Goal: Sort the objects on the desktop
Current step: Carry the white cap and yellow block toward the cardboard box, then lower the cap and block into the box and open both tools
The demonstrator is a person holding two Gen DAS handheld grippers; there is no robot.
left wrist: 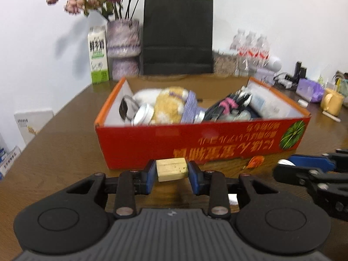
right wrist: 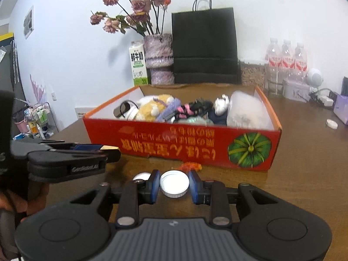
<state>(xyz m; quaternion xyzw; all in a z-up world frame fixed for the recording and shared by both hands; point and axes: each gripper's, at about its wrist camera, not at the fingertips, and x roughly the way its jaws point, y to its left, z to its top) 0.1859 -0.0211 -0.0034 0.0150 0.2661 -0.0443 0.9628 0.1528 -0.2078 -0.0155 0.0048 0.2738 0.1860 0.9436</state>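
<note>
Ahead of both grippers stands the red box [left wrist: 202,143], already crowded, so a dropped piece may be caught on its near wall or bounced out. The pale yellow block [left wrist: 171,169] is clamped in the left gripper [left wrist: 172,174]; its smooth faces may slip. The ribbed white lid [right wrist: 174,183] is pinched by the right gripper [right wrist: 174,184]

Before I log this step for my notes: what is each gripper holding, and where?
Left gripper clamps a pale block by its two ends; right gripper holds a white lid across its rim.
</note>
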